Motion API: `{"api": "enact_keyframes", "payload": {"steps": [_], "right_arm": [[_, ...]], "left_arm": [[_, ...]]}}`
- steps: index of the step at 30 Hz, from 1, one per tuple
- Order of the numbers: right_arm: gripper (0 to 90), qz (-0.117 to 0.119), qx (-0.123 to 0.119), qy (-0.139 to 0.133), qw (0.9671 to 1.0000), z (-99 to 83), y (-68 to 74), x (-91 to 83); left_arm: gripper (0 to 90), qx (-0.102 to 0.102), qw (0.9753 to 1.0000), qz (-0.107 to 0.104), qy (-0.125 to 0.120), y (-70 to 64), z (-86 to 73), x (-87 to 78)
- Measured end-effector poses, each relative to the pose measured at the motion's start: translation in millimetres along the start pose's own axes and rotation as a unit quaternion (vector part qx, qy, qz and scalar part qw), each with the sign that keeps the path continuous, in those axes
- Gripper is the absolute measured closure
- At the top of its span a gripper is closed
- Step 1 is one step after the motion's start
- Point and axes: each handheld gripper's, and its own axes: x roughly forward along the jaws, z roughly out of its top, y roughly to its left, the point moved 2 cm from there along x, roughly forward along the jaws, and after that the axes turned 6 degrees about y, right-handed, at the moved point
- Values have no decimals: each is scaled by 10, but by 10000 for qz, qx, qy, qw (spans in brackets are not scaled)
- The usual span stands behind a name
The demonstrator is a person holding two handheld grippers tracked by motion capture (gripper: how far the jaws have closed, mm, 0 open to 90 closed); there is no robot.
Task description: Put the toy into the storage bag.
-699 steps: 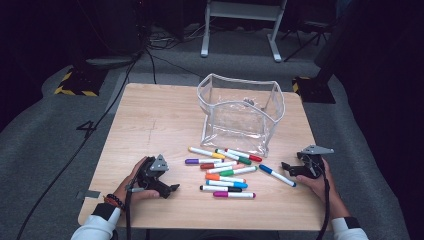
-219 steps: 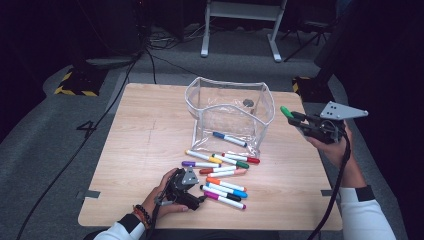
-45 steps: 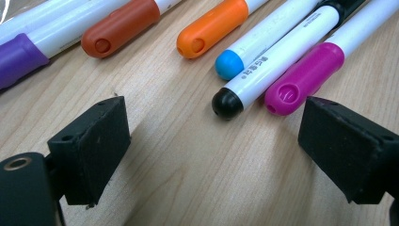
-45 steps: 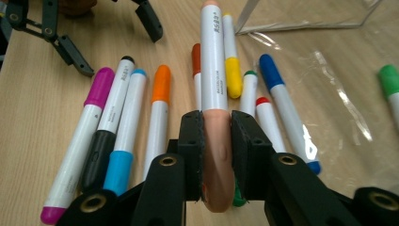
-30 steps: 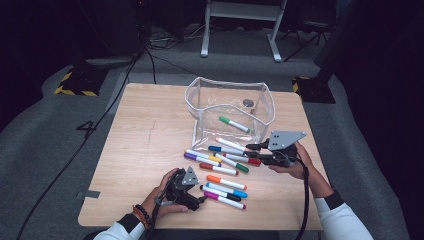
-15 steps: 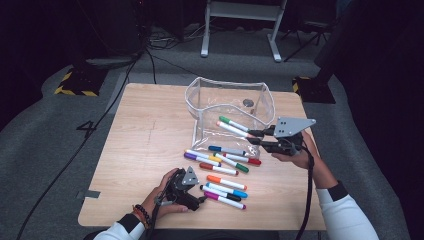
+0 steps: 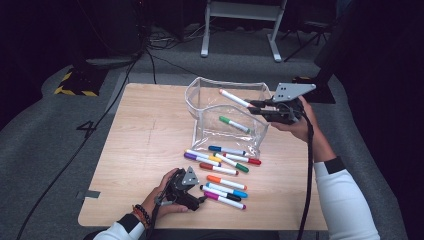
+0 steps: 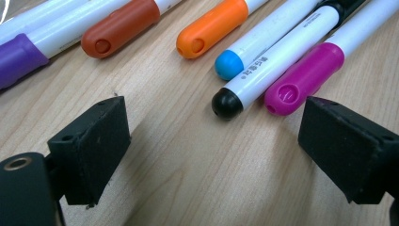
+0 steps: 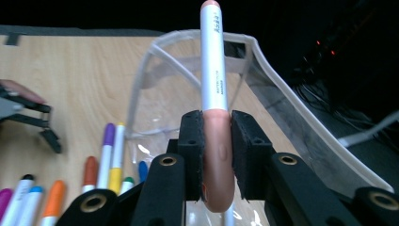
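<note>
- Pink-capped marker (image 9: 212,94) clamped by its cap between the jaws of the right tongs (image 7: 260,107); long axis runs straight out along the jaws, far end pointing over the clear pouch (image 7: 200,97).
- High view: marker sits above the pouch's open top, well clear of the table (image 7: 140,135), angled toward the back-left rim.
- Key relation: pouch opening lies directly ahead of and below the marker tip. Next move is probably tip down and let go, so the long axis has to line up with the mouth, not cross the rim.
- One green marker (image 7: 234,124) already lies inside the pouch.
- Right hand is the one at the pouch. Left tongs (image 7: 199,200) rest low near the front edge, jaws wide apart, gripping nothing.
- Left gripper view: black-capped marker (image 8: 268,70) and magenta marker (image 8: 310,70) lie just ahead between the jaws, cap ends toward the tongs; orange marker (image 8: 221,26) and brown marker (image 8: 122,26) farther out.
- Loose pile sits between pouch and left hand; exact count hard to read, roughly nine.
</note>
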Motion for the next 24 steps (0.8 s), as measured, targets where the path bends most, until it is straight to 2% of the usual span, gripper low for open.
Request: {"api": "enact_keyframes", "payload": {"steps": [4,7,13,16,19,24], "right_arm": [[751,-75,175,255,9995,-35,-152,153],[751,-38,344,440,9984,-74,-246,282],[751,-95,559,1032,9930,-167,-372,505],[751,-40,662,1141,9913,-211,-403,566],[751,-24,697,1384,9879,-239,-409,624],[750,49,682,1906,9793,-266,-395,725]], "left_arm": [[99,-5,10000,1,4,-1,0,0],[98,-4,10000,1,4,-1,-1,-1],[98,-1,10000,-1,-2,0,0,0],[98,0,10000,0,-2,0,0,0],[98,-6,10000,0,3,-1,-1,-1],[98,-2,10000,0,-3,0,0,0]]}}
